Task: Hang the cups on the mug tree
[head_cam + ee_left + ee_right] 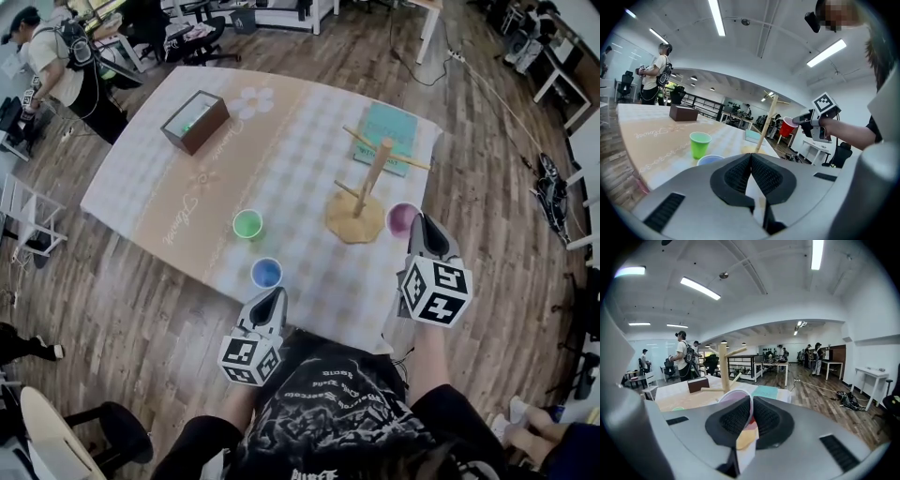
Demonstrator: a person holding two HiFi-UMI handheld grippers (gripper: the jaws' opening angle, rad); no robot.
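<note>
A wooden mug tree (364, 195) stands on the right side of the checked tablecloth (178, 178). Just right of its base my right gripper (419, 223) is shut on the rim of a red cup (403, 218), held above the table's edge. In the right gripper view that cup (733, 398) sits between the pads, with the mug tree (723, 366) beyond it. A green cup (247, 224) and a blue cup (266, 273) stand upright near the front edge. My left gripper (273, 296) is shut and empty, just behind the blue cup (709, 160); the green cup (699, 143) is farther on.
A brown box (194, 122) sits at the table's far left and a teal book (389, 133) lies behind the mug tree. A person (56, 66) stands past the far left corner. Desks and chairs ring the wooden floor.
</note>
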